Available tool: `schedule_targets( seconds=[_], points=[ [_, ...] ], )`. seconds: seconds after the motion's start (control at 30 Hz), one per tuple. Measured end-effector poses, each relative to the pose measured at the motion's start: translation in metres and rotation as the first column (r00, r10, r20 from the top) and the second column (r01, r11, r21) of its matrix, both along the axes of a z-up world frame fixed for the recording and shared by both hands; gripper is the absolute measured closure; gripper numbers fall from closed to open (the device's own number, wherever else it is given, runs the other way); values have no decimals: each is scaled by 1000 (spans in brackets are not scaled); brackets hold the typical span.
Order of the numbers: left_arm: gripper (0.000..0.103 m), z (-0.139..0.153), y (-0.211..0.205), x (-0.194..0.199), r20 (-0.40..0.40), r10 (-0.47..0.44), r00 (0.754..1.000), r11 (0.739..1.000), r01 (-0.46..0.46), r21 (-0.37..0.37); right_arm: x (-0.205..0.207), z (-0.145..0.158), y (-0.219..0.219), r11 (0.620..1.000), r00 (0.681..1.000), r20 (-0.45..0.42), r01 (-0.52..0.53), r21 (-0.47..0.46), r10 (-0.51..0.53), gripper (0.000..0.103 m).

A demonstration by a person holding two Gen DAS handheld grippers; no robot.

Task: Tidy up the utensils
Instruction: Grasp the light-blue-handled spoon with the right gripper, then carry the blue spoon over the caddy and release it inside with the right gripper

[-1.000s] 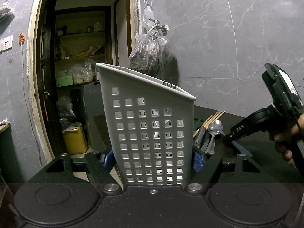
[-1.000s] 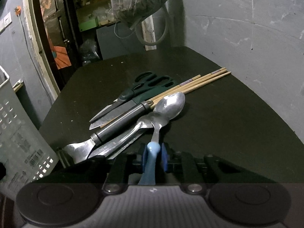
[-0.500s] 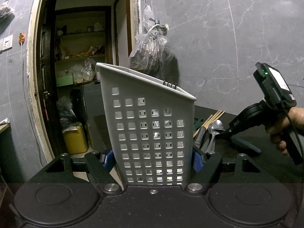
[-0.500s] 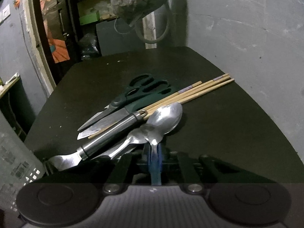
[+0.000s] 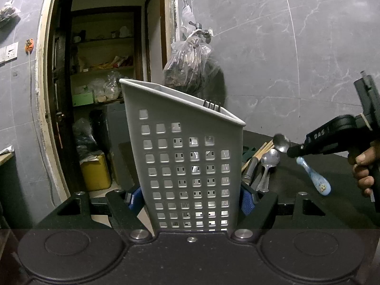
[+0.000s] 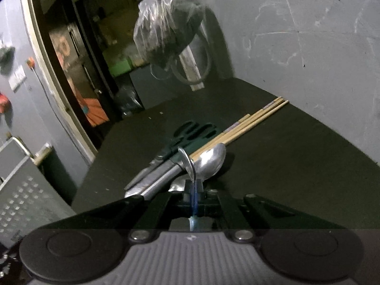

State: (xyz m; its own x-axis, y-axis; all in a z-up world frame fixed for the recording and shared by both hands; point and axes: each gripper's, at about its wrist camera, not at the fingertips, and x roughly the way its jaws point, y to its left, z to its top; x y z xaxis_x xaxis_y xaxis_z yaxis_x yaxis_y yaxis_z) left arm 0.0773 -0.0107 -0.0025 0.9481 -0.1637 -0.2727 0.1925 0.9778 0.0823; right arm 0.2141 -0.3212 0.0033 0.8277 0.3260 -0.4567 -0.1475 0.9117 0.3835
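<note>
My left gripper (image 5: 193, 198) is shut on a grey perforated utensil holder (image 5: 185, 156), held upright; fork tines (image 5: 212, 105) stick out of its top. My right gripper (image 6: 194, 186) is shut on a blue-handled spoon (image 6: 187, 160), lifted above the pile; in the left wrist view the spoon (image 5: 313, 175) hangs from that gripper (image 5: 293, 152) with its bowl up. On the dark table (image 6: 285, 147) lie another spoon (image 6: 210, 162), a knife (image 6: 156, 180), scissors (image 6: 190, 131) and chopsticks (image 6: 251, 120).
A plastic bag (image 6: 166, 30) hangs on the grey tiled wall behind the table. An open doorway with shelves (image 5: 102, 76) and a yellow container (image 5: 95, 172) lies to the left. The holder also shows at the left edge of the right wrist view (image 6: 21, 190).
My right gripper has lifted the blue-handled spoon off the pile and tilted upward. The left gripper and holder have not moved.
</note>
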Motion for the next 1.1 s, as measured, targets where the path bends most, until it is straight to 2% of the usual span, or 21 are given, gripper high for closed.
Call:
schedule_targets(
  seconds=[0.23, 0.43, 0.57, 0.7, 0.97, 1.1],
  points=[
    [26, 1, -3, 0, -1, 6, 1000, 1000, -6, 7, -19, 22, 3, 993, 988, 143, -73, 88, 60, 102],
    [26, 2, -6, -1, 0, 6, 1000, 1000, -6, 16, -31, 47, 11, 976, 956, 274, -155, 155, 108, 102],
    [26, 2, -7, -3, 0, 2, 1000, 1000, -2, 23, -32, 64, 18, 938, 912, 381, -254, 236, 151, 101],
    [26, 3, -8, -4, -2, -2, 1000, 1000, 2, 26, -26, 78, 31, 909, 877, 446, -321, 267, 179, 101],
    [26, 4, -11, -5, -1, -5, 1000, 1000, 5, 29, -14, 87, 57, 831, 825, 525, -432, 351, 207, 101],
    [26, 5, -10, -7, 1, -11, 1000, 999, 11, 33, -15, 83, 71, 817, 808, 546, -459, 349, 221, 101]
  ],
)
